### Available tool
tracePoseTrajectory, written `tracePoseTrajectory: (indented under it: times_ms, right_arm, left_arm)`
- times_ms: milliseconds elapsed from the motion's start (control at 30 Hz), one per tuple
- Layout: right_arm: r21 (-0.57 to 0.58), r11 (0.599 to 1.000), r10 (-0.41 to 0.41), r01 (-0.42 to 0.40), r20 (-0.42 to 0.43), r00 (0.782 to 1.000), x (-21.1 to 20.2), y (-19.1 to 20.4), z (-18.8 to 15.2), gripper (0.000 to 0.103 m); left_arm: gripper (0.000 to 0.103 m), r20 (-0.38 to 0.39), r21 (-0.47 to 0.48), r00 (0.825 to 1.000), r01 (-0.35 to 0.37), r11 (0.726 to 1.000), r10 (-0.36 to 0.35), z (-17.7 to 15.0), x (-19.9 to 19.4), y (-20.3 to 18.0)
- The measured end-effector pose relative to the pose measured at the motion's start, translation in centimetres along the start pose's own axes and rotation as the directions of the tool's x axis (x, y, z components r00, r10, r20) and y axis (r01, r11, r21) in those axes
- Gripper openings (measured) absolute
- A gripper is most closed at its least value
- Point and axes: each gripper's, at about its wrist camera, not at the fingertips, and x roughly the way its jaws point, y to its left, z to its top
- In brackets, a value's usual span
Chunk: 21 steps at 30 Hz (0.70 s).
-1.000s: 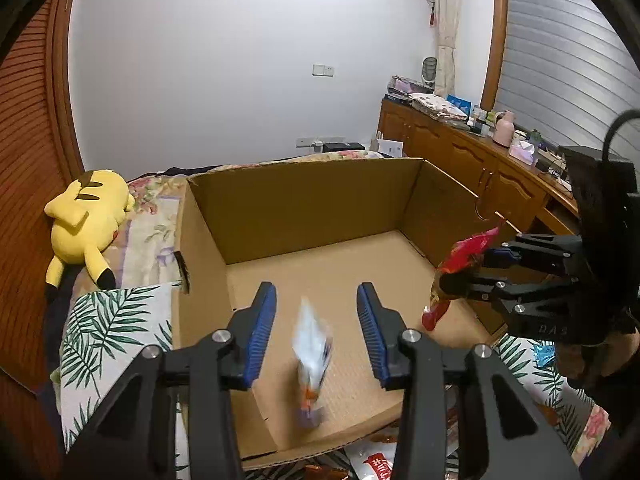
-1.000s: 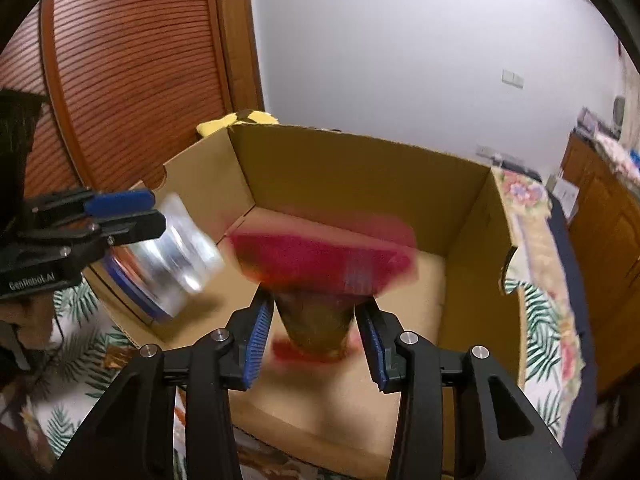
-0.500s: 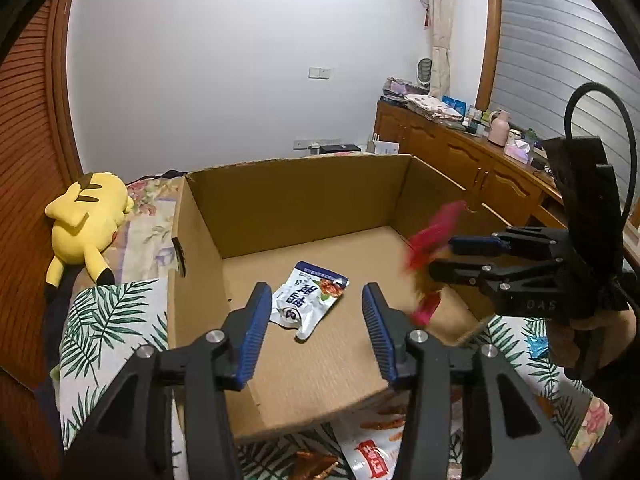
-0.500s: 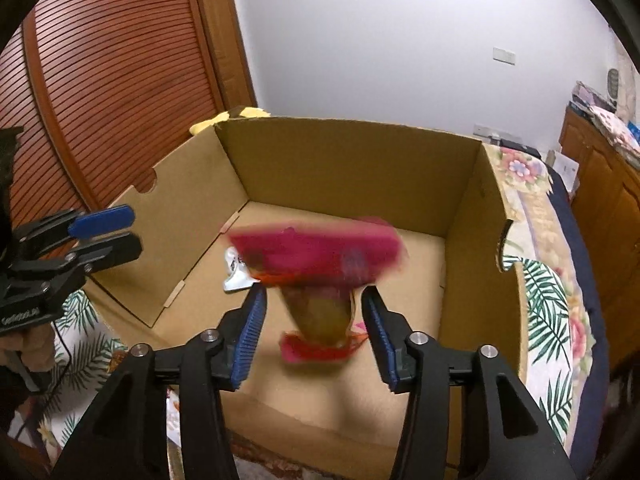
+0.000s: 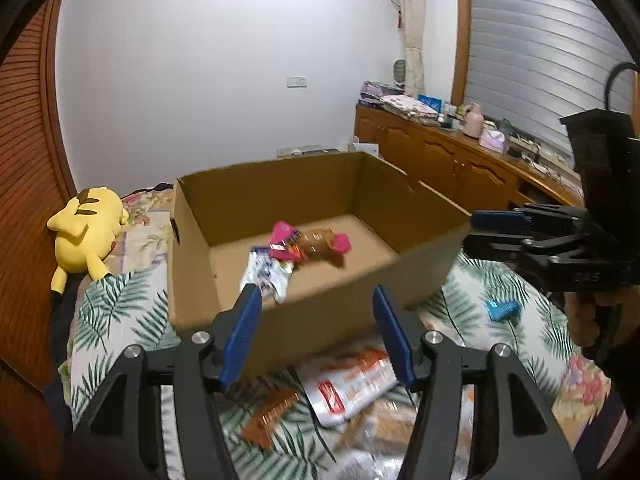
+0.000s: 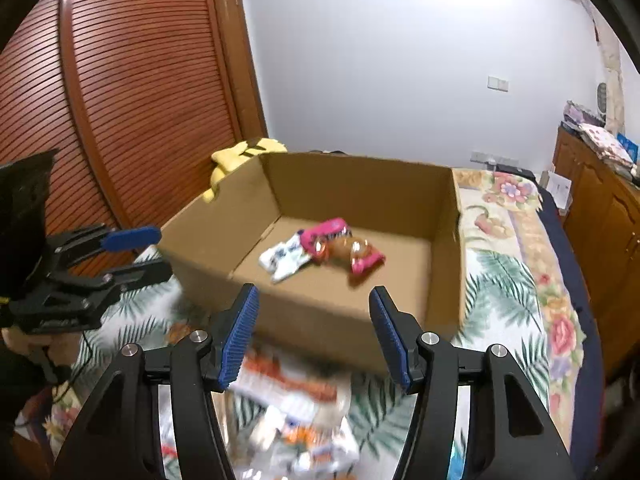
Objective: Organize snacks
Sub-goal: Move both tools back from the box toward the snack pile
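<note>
An open cardboard box (image 5: 312, 312) (image 6: 320, 320) stands on the bed. Inside lie a white and blue snack packet (image 5: 266, 276) (image 6: 284, 258) and a pink and brown snack packet (image 5: 312, 242) (image 6: 344, 246), touching each other. My left gripper (image 5: 316, 336) hangs in front of the box's near wall, its jaws opening with nothing between them; it also shows at the left of the right wrist view (image 6: 132, 252). My right gripper (image 6: 314, 334) is likewise before the near wall, jaws opening and empty; it appears at the right of the left wrist view (image 5: 486, 230).
More snack packets (image 5: 348, 384) (image 6: 288, 396) lie on the leaf-print bedspread below the grippers, blurred. A blue object (image 5: 502, 310) lies right of the box. A yellow plush toy (image 5: 86, 228) rests at the left. Wooden cabinets (image 5: 460, 164) line the right wall.
Both grippers let go of their packets, which dropped into the box: first the white one, then the pink one. Both grippers have drawn back from over the box and opened wider.
</note>
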Motion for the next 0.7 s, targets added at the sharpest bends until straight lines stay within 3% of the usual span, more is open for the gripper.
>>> tracePoseTrajectory:
  times_ms: [267,700]
  right_arm:
    - [0.073,0.997,0.005,-0.003,-0.029,1.000,-3.1,0.7,-6.5,0.059]
    - [0.225,0.973,-0.032,0.056,-0.108,0.994,-3.5,0.4,-15.1,0.064]
  left_arm:
    - [0.060,-0.039,-0.004,0.999,0.022,1.000,-0.022,-4.8,-1.6,-2.7]
    - [0.060,-0.081,-0.076,0.997,0.011,0.997,-0.018,-9.9,-1.3,-4.8]
